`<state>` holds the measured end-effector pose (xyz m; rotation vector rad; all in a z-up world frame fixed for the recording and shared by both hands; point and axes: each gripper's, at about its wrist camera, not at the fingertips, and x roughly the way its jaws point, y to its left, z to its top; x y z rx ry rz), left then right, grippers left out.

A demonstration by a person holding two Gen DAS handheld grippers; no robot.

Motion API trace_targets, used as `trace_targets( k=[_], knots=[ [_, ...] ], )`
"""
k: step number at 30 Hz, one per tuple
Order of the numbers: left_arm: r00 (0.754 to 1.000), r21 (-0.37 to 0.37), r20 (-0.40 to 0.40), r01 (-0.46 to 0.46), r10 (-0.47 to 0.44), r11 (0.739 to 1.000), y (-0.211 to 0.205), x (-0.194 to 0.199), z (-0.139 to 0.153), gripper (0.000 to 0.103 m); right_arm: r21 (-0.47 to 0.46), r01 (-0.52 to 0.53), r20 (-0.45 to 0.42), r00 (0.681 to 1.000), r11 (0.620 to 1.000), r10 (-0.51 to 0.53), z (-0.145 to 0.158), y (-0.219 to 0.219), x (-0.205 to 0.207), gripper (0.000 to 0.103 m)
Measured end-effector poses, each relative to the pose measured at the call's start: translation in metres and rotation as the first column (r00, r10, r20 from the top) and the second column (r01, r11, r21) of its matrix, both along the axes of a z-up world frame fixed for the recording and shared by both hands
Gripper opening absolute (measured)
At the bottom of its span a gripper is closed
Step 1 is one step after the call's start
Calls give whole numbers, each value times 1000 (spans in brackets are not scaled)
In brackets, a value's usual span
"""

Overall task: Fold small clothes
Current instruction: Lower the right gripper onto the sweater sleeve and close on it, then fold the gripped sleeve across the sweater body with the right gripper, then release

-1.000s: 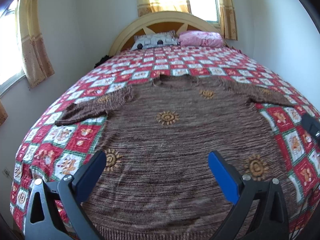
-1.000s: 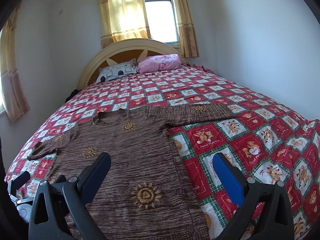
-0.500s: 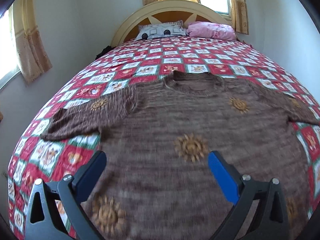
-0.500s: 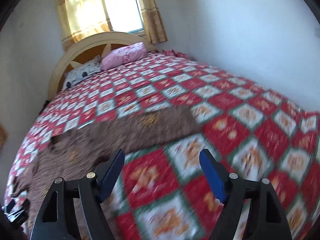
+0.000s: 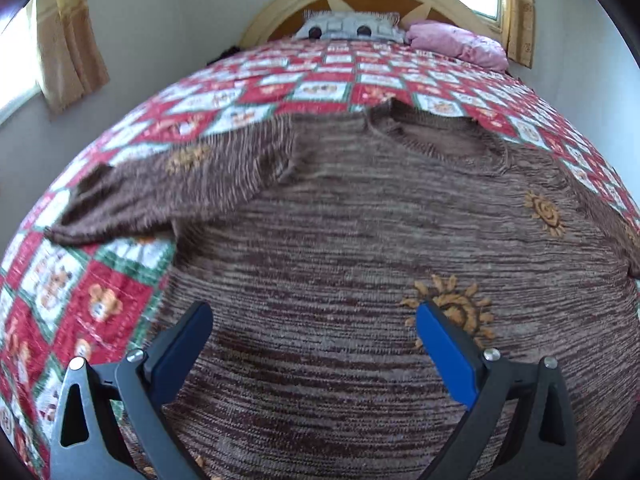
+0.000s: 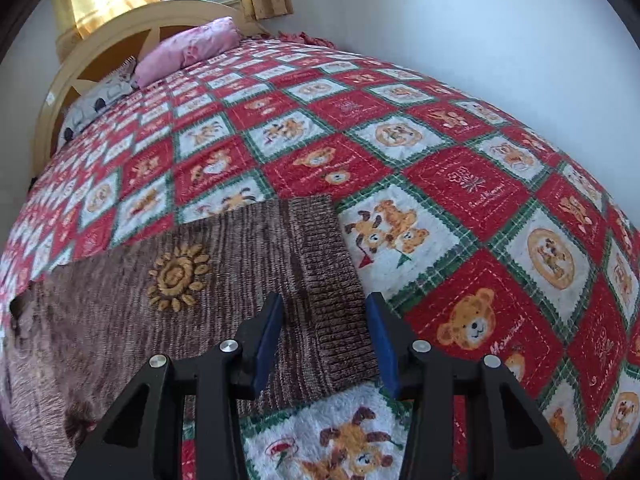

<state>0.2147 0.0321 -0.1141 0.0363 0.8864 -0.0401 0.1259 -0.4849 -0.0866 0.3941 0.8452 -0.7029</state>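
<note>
While left claw [image 5: 314,346] gapes over sweater [image 5: 360,240], right claw [image 6: 324,340] closes astride its cuff [image 6: 332,280] (unseen leftward).

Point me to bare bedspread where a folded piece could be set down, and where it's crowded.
Free: the checked bedspread between the sweater's cuff and the wall, and the strip from the collar up to the pillows. Smaller patch below the other sleeve. Crowded: the middle, covered by the sweater; the right gripper, jaws closing, straddles the cuff.
</note>
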Motion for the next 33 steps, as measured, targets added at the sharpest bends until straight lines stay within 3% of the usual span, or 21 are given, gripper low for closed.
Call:
trace_targets(
  k=[6, 8, 10, 14, 20, 24, 27, 33],
  knots=[
    [1000, -16, -17, -2, 1, 1000, 0, 0, -3, 103, 8, -17, -9, 1000, 1000, 17, -4, -4, 2, 41],
    [1000, -13, -16, -1, 1, 1000, 0, 0, -4, 103, 0, -25, -14, 1000, 1000, 25, -3, -4, 4, 32],
    [1000, -16, -16, -2, 1, 1000, 0, 1, -4, 103, 22, -55, 6, 998, 998, 55, 1, -3, 6, 10],
    [1000, -30, -16, 0, 0, 1000, 2, 4, -4, 103, 12, -67, 21, 998, 998, 67, 17, 6, 10, 9],
    [1000, -36, -14, 0, 0, 999, 3, 3, -5, 103, -13, -139, 101, 985, 990, 139, 64, 46, 19, 9],
    [1000, -47, -12, 0, -1, 999, 5, 4, -5, 103, -12, -258, 182, 950, 966, 255, 101, 106, 38, 9],
    [1000, -54, -9, 0, 0, 999, 6, 2, -5, 103, 1, -365, 237, 904, 931, 355, 118, 161, 60, 9],
    [1000, -73, -2, 1, -1, 997, 8, 1, -5, 103, 16, -564, 256, 800, 825, 542, 101, 279, 115, 9]
  ],
)
